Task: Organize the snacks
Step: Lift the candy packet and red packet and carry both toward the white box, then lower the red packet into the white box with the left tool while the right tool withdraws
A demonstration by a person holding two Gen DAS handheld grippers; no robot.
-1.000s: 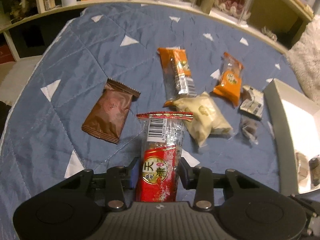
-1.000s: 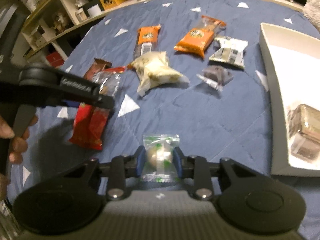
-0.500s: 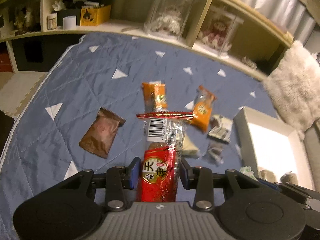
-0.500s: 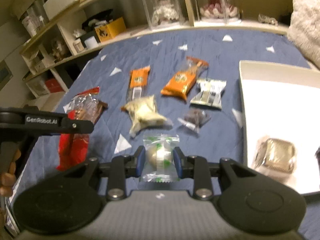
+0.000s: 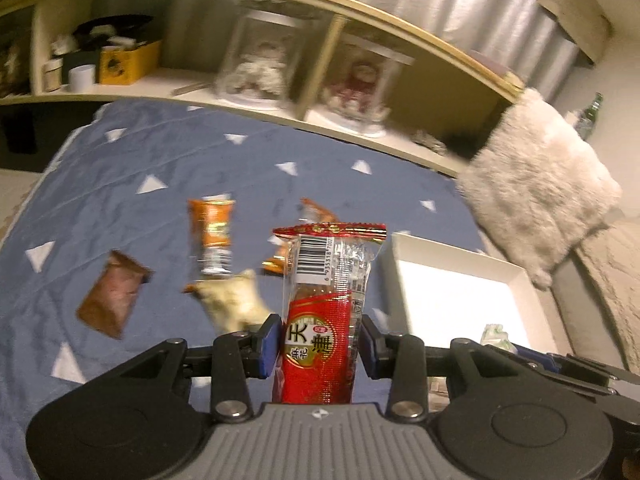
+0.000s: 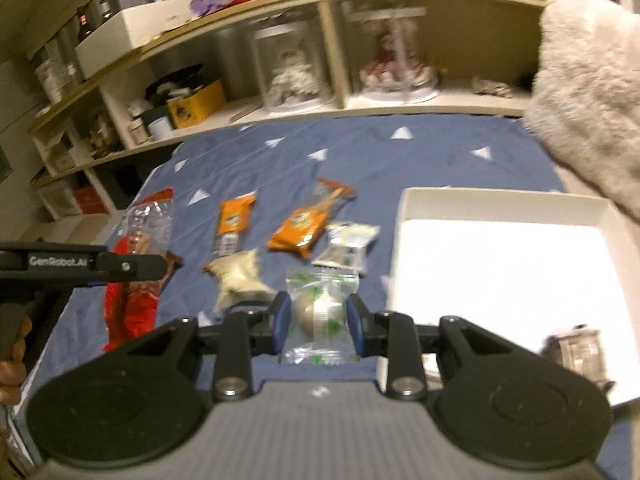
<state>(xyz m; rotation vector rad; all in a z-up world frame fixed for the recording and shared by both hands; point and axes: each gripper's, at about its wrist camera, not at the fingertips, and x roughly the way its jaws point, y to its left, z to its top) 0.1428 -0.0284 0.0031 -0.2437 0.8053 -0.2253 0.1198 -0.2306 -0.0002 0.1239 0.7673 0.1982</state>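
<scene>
In the left wrist view, the left tool (image 5: 320, 344) clamps a tall red snack packet (image 5: 326, 312) upright between its blue pads; the packet has a clear top with a barcode. Beyond it, a brown packet (image 5: 114, 294), an orange bar (image 5: 212, 236) and a cream packet (image 5: 236, 300) lie on the blue quilt (image 5: 120, 184), beside a white tray (image 5: 460, 292).

In the right wrist view, the right tool (image 6: 318, 318) grips a clear green-printed wrapper with a round sweet (image 6: 320, 308), held above the quilt near the tray's left rim. Shelves (image 6: 360, 104) and a fluffy cushion (image 6: 592, 92) stand behind.
</scene>
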